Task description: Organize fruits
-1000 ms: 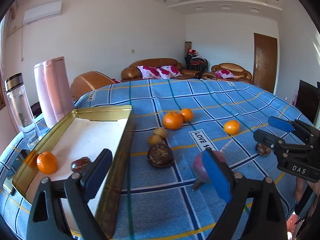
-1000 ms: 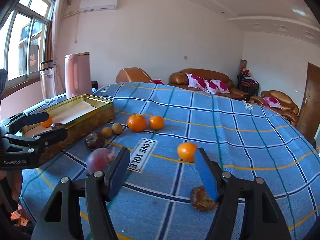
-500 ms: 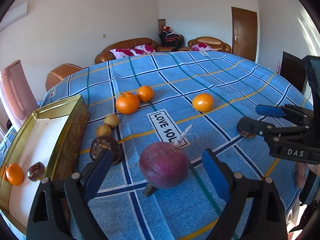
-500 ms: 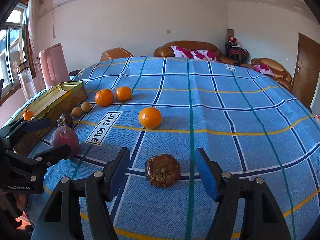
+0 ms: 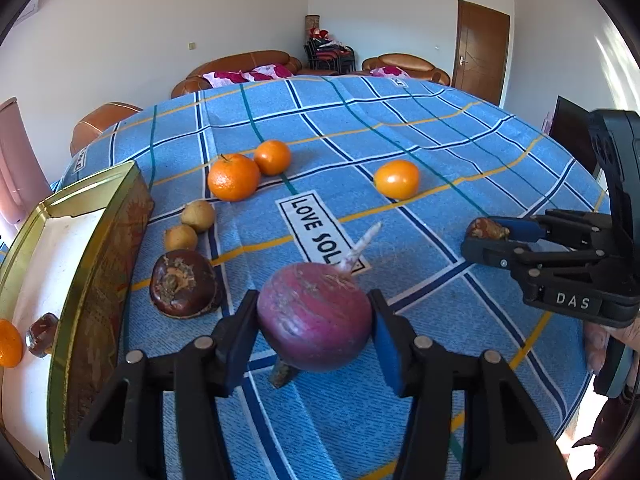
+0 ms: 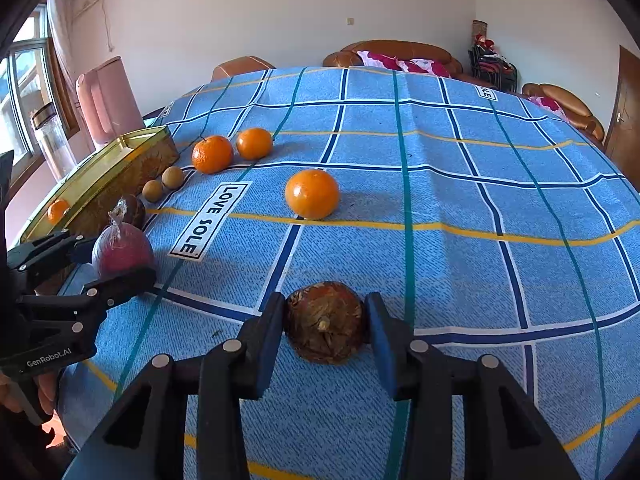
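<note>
Left wrist view: the left tongs (image 5: 314,330) have just been closing and now clamp the round purple-red fruit with a pale stalk (image 5: 316,318) from both sides; the fruit sits on the blue checked cloth (image 5: 360,128) that covers the desk, at its near edge.
Right wrist view: the right tongs (image 6: 325,326) have just been closing and now clamp the brown wrinkled round fruit (image 6: 326,322), which rests on the cloth at the near edge.
Gold metal tin (image 5: 100,240): open, along the left edge of the desk; inside lie 1 small orange (image 5: 8,344) and 1 dark brown glossy fruit (image 5: 42,334), just beside each other.
Dark brown flat fruit (image 5: 184,284): on the cloth, just beside the tin wall.
2 small tan fruits (image 5: 190,226): near each other, beyond the dark brown flat fruit.
2 oranges (image 5: 248,170): touching, toward the middle of the desk.
Single orange (image 6: 312,194): apart from the pair, on a yellow stripe.
White label reading LOVE SOLE (image 6: 210,220): between the purple-red fruit and the single orange.
</note>
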A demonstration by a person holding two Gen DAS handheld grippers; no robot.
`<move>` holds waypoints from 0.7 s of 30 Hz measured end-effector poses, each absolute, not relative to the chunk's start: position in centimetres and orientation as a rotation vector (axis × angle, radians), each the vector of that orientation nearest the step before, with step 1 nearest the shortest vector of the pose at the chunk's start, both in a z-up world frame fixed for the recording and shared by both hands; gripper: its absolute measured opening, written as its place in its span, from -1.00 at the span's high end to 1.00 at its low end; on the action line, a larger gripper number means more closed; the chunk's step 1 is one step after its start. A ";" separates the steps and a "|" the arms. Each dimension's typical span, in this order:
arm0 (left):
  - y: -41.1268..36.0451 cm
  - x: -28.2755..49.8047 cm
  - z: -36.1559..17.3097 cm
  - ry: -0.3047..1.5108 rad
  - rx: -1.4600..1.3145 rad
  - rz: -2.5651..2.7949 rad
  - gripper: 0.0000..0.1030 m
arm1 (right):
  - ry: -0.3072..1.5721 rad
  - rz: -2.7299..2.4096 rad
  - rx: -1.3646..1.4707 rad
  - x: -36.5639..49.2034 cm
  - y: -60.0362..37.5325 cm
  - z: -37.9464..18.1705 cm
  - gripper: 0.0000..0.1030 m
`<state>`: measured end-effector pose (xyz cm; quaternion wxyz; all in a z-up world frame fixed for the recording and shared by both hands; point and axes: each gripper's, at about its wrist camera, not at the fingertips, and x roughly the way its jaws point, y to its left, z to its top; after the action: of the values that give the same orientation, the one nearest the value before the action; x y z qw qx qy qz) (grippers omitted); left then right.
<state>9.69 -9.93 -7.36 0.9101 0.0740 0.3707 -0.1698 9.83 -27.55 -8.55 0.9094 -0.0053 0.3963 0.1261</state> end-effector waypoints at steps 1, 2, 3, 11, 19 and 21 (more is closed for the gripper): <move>-9.8 9.7 -7.3 0.765 0.146 -0.354 -0.07 | 0.818 0.264 -0.012 9.8 -27.5 -8.6 0.16; -9.7 9.7 -7.3 0.764 0.139 -0.358 -0.07 | 0.817 0.269 -0.011 9.8 -27.5 -8.5 0.17; -9.6 9.6 -7.3 0.760 0.136 -0.358 -0.07 | 0.815 0.272 -0.011 9.8 -27.5 -8.5 0.17; -9.5 8.8 -6.7 0.697 0.134 -0.362 -0.07 | 0.710 0.297 -0.051 8.3 -27.1 -7.6 0.17; -9.2 8.1 -6.2 0.644 0.131 -0.359 -0.07 | 0.622 0.329 -0.058 7.2 -27.1 -6.9 0.17; -9.2 8.0 -6.1 0.630 0.128 -0.357 -0.07 | 0.603 0.332 -0.059 7.0 -27.1 -6.8 0.17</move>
<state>7.95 -9.17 -6.09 0.9331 0.0625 0.3080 -0.1747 6.98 -27.06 -6.80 0.9408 -0.0287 0.2958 0.1629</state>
